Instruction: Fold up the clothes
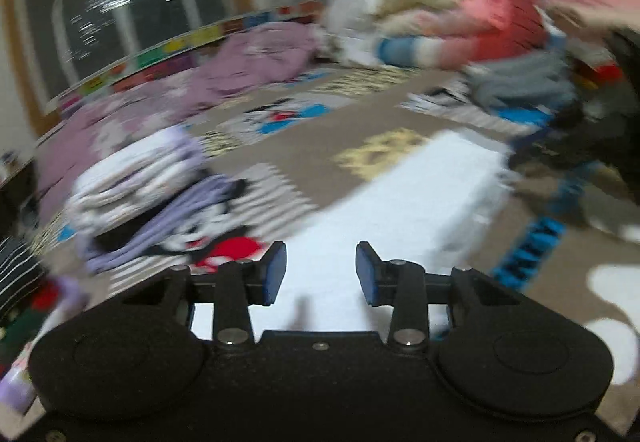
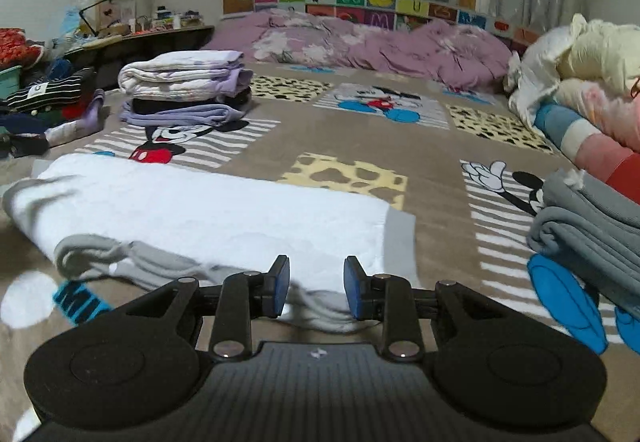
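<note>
I am holding both grippers partly open and empty, left gripper [image 1: 321,272] and right gripper [image 2: 317,287], over a folded white garment [image 2: 208,210] lying near the bed's [image 2: 432,146] front edge. Next, I judge, it is needing a lift onto the folded stack [image 2: 184,86].

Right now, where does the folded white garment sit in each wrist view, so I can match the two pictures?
Left wrist view: the folded white garment runs from bottom centre up to the right, just beyond the open left gripper; blurred.
Right wrist view: it lies across the left and centre, just ahead of the open right gripper.
Shared landmark: the stack of folded purple and white clothes, behind it to the left.
</note>
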`<state>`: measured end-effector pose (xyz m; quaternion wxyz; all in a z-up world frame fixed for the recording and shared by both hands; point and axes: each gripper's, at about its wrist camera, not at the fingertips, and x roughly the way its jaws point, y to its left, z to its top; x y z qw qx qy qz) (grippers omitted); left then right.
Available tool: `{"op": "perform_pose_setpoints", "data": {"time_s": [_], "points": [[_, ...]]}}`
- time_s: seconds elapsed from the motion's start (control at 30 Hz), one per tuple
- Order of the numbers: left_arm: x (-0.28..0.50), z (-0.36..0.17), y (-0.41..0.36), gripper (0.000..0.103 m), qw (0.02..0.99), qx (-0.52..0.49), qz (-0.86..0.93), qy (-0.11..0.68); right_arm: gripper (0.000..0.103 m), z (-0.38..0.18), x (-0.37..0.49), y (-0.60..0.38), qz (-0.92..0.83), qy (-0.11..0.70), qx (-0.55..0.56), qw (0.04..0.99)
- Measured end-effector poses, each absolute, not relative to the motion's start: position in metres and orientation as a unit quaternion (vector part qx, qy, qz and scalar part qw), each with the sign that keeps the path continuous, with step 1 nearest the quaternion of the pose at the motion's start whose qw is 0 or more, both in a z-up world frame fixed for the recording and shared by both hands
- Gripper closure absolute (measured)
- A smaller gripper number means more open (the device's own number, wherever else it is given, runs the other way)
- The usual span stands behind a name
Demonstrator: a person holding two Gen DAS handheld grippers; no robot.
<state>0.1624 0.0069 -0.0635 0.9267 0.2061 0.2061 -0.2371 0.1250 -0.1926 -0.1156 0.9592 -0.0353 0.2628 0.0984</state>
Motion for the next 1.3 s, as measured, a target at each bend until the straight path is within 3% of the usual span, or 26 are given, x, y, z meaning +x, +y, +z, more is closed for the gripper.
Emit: {"op": "perform_pose_setpoints", "data": {"time_s": [0.37, 0.53, 0.77, 0.87, 1.3], "points": [[0.150, -0.111, -0.060, 0.066, 0.883, 0.358, -0.227, 0.200, 0.069, -0.139, 0.108, -0.213, 0.109, 0.243, 0.039, 0.963], [0.149, -0.122, -0.068, 0.076, 0.870, 0.401, -0.209, 0.195, 0.065, -0.143, 0.112, -0.212, 0.123, 0.251, 0.044, 0.959], [0.147, -0.118, -0.067, 0.081, 0.872, 0.404, -0.205, 0.188, 0.065, -0.144, 0.114, -0.214, 0.120, 0.247, 0.055, 0.960], [0.147, -0.119, -0.067, 0.095, 0.870, 0.407, -0.208, 0.187, 0.065, -0.144, 0.113, -0.213, 0.117, 0.244, 0.055, 0.961], [0.140, -0.116, -0.058, 0.097, 0.859, 0.419, -0.227, 0.187, 0.064, -0.144, 0.108, -0.231, 0.081, 0.222, 0.102, 0.966]]}}
